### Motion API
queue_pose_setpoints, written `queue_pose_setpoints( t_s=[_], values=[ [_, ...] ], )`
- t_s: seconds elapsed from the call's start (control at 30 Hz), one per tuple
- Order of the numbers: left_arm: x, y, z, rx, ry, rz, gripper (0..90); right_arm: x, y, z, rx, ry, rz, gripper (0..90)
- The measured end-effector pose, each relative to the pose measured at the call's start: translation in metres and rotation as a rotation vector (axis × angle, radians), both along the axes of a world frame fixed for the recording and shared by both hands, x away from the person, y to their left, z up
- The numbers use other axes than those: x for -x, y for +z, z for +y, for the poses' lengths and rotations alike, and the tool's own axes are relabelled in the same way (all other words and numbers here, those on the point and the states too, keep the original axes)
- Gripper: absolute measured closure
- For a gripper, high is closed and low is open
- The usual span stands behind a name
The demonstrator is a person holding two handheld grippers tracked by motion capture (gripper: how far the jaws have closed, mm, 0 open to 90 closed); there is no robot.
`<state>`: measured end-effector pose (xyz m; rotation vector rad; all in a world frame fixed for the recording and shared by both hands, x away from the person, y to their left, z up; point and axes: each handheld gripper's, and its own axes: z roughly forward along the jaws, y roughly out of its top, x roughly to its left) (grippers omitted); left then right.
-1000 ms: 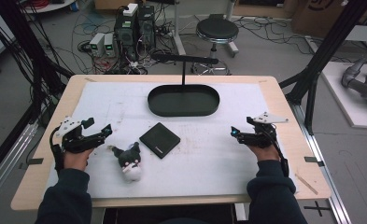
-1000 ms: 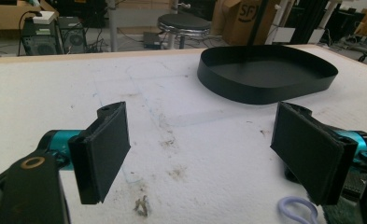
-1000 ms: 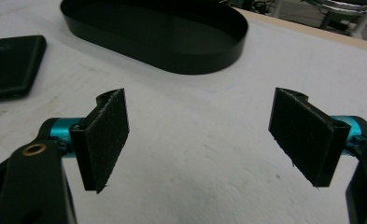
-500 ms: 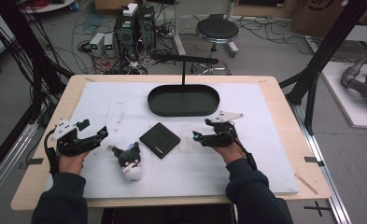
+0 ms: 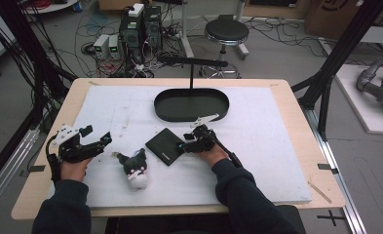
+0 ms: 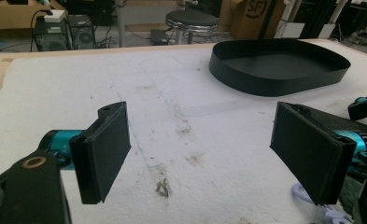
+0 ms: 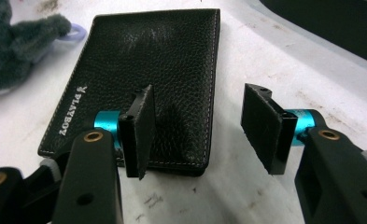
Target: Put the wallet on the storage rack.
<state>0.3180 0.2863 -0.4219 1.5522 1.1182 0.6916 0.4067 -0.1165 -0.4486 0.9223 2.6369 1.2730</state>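
Closest to the person, the right claw sits low over the near right edge of the flat black leather wallet with pale stitching, and this looks like the approach step of a pick: the jaws stand wide apart with nothing between them yet. In the right gripper view the right claw straddles the wallet's long edge, 1 jaw hanging over the grained leather and the other over the bare white padded mat just beside it. Whether the jaw tips already touch the mat I cannot tell. To my eye the next move calls for sinking lower so the outer jaw gets beside or under that thin edge, then closing; the wallet lies flat, so there is little to bite on and the grip may slip off the leather.

Off to the side, the left claw rests near the desk's left edge, also spread wide and empty; in the left gripper view only stained mat lies between its 2 pads. Between the 2 claws lies a small dark grey and white plush toy, just beside the wallet's left corner and apart from both claws.

Farther back, the shallow black oval tray stands empty on the mat, well apart from the wallet, a likely place to carry it. Beyond the pale wooden desk are a stool and cables on the floor.
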Motion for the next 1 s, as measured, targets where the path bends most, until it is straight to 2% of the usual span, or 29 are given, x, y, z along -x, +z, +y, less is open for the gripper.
queue_pose_setpoints(
  t_s=[0.03,0.17,0.23,0.3,0.37,0.4,0.5,0.67,0.8,1.0],
  values=[
    [0.0,0.0,-0.001,0.0,-0.005,-0.001,19.7,-0.002,0.0,0.0,-0.005,0.013,0.013,51.8],
    [-0.001,0.0,-0.003,0.0,-0.011,0.001,19.8,-0.004,-0.001,-0.002,-0.033,0.041,0.059,62.2],
    [-0.001,0.001,-0.003,-0.001,-0.012,0.001,19.9,-0.003,-0.001,-0.001,-0.032,0.037,0.062,63.2],
    [-0.002,0.001,-0.004,0.0,-0.012,0.0,20.0,-0.004,-0.001,-0.002,-0.037,0.032,0.066,68.0],
    [-0.002,0.0,-0.003,0.005,-0.011,0.001,20.0,-0.002,0.003,-0.002,-0.024,0.017,0.031,80.9],
    [-0.002,0.0,-0.003,0.006,-0.011,0.001,20.0,-0.001,0.006,-0.003,-0.018,0.014,0.014,83.8],
    [-0.002,0.0,-0.002,0.01,-0.005,0.003,20.0,0.003,0.01,-0.004,-0.008,0.021,-0.006,85.5],
    [0.0,0.001,0.0,0.016,0.001,0.001,20.0,0.01,0.027,-0.015,-0.011,0.003,-0.07,87.2],
    [0.001,0.0,0.002,0.019,0.005,0.002,20.0,0.016,0.045,-0.038,0.03,-0.023,-0.144,87.7],
    [0.001,0.001,0.002,0.023,0.007,0.001,20.1,0.021,0.066,-0.091,0.023,-0.122,-0.188,88.9]
  ],
)
